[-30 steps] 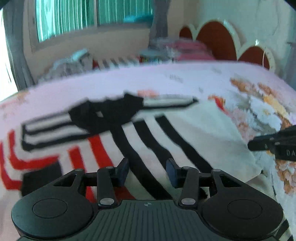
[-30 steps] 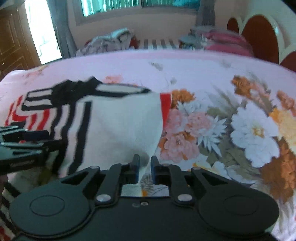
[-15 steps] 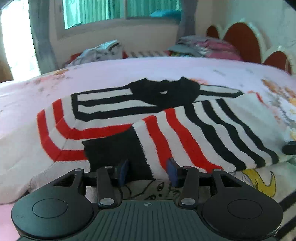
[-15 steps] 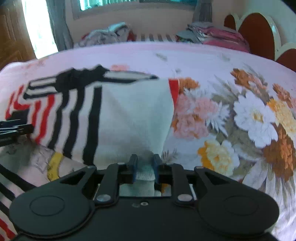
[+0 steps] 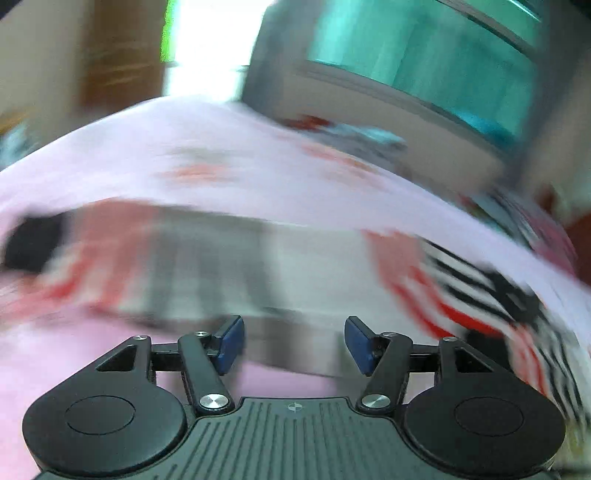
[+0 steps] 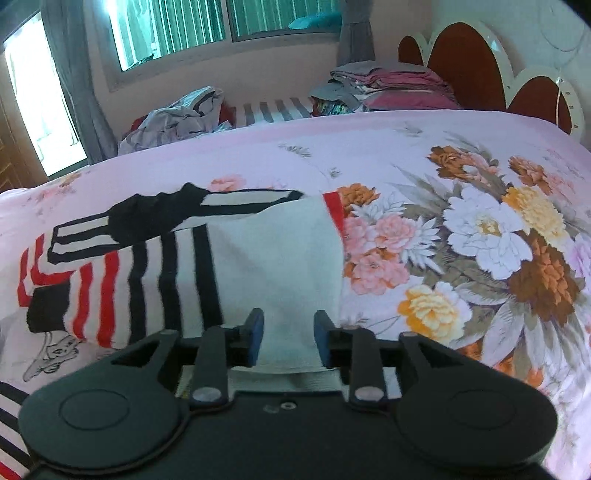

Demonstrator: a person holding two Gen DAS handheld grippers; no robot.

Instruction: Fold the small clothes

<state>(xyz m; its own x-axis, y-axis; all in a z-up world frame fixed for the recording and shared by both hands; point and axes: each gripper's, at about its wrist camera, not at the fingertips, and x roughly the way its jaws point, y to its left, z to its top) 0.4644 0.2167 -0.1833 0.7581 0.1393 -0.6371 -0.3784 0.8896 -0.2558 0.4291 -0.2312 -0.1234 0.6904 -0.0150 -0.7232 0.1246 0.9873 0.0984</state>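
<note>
Small white knit garment with black and red stripes and a black collar lies flat on the pink floral bedsheet of the bed, partly folded: a plain white panel is laid over the striped part, and a red edge peeks out at its far right corner. The black collar sits at the far side; a black cuff shows near the left edge.

Right tongs: jaws parted and just been opening. The white hem of the garment lies between the blue pads, but they don't press on it, so it is released. The tongs sit low at the near edge of the white panel.

Left tongs: jaws spread wide, just been opening, nothing between them. The blue pads hang over bare pink sheet just short of the garment's near edge. The left view is heavily motion-blurred; the same striped garment smears across the middle, sharper at right, where the black and red stripes read. Fine detail there cannot be told.

Printed cartoon fabric with black line drawings lies at lower left, just beside the garment. Behind the bed: a stack of folded pink and grey clothes, a crumpled grey-white clothes heap, a red scalloped headboard with white trim and a window with green vertical blinds.
</note>
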